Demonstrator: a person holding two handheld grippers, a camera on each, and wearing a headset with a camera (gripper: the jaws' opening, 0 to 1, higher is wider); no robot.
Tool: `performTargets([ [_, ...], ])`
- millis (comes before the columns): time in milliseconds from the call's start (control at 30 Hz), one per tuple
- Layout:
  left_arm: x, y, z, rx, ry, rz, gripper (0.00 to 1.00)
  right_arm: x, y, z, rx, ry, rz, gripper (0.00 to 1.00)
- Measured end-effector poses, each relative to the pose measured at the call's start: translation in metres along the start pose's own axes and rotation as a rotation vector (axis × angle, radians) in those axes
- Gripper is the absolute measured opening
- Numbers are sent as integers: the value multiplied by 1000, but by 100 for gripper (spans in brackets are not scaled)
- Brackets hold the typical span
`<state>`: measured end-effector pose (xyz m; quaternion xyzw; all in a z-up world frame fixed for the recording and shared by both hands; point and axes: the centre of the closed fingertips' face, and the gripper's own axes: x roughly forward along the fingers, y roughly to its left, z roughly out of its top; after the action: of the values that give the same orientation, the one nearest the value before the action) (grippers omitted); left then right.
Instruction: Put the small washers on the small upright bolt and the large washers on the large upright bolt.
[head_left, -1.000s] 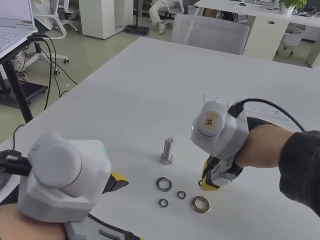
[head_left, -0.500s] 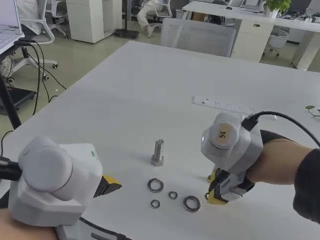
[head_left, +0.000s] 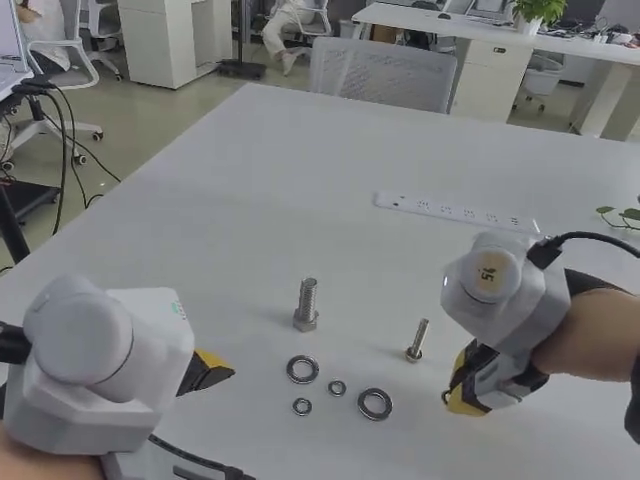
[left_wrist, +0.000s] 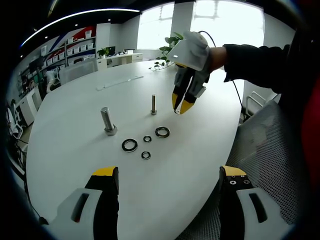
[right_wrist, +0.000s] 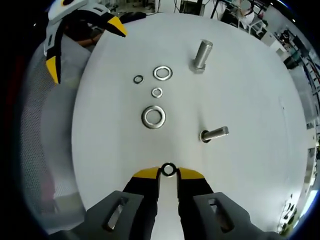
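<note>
Small washer (right_wrist: 169, 170) is pinched across its rim btw the tips of the right claw (left_wrist: 181, 104), jaws narrow on it, hole left free. That grip makes sense: the hole has to drop over a thread. Claw hangs above the worktop (head_left: 300, 180), near the small bolt (head_left: 417, 340) on its right side, not yet over it.

Small bolt stands on its head, shank up. Large bolt (head_left: 306, 305) stands the same way, apart to the left. Both are upright so washers can be threaded from above w/o a 2nd hold.

Loose on the worktop, flat, btw the bolts & the person: one large washer (head_left: 302, 369), another large washer (head_left: 375, 404), and two little ones (head_left: 337, 387) (head_left: 302, 406) btw them. No washer visible on either bolt.

Left claw (left_wrist: 169, 172) is wide open & empty, low at the near-left, pointed toward the loose rings. Prob. parked clear of the right side's path.

Next, as I judge it: bring the washer level over the small bolt's tip, then lower. Risk: a tilted ring catches the thread, or a nudge topples the bolt, since only its head holds it up.
</note>
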<state>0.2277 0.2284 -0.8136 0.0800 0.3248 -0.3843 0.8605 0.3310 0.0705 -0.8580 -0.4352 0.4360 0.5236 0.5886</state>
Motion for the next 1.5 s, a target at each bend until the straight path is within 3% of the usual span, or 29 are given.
performTargets([
  [333,0,-1,-1,3,5,-1,82,-18,-14,-1,18,-15,-41,14],
  [867,-2,-2,0,5,-3,-3,82,-49,-31,35,-39,-54,-107,14],
  [1500,-3,0,-3,-7,1,1,82,-45,-43,57,-98,-44,-103,14],
])
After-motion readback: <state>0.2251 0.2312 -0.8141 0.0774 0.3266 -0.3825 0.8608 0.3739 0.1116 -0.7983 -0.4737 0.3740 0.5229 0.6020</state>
